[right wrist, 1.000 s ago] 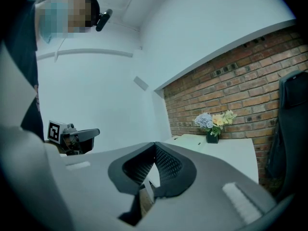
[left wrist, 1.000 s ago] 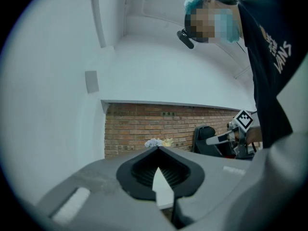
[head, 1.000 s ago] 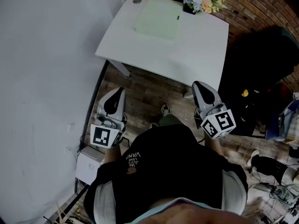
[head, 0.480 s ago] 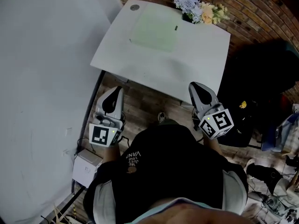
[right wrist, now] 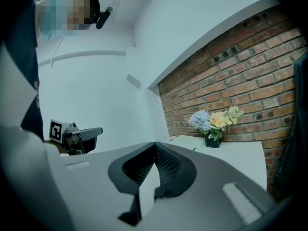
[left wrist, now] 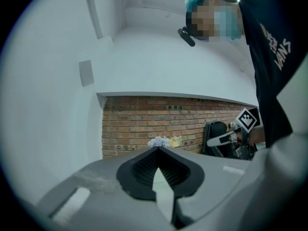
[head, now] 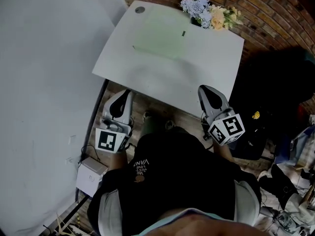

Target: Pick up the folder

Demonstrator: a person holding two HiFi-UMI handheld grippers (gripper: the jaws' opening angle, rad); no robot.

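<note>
the pale green folder [head: 160,33] lies flat on the far left part of the white table [head: 206,70], well ahead of both tools and touched by neither. a small dark mark [head: 183,33] sits at its right edge, and a small round thing [head: 141,9] lies at the table's far left corner just beyond it. a bunch of blue and yellow flowers [head: 209,13] stands at the table's far edge by the brick wall [head: 275,14], to the right of the folder. the left tool [head: 123,95] is held over the wooden floor [head: 162,107], just short of the table's near edge; its own view shows its jaws pressed together with nothing between them. the right tool [head: 205,90] overlaps the table's near edge in the head view, its jaws likewise closed and empty. the person's black shirt [head: 172,181] fills the lower middle, and a small white box [head: 92,175] sits on the floor at lower left
</note>
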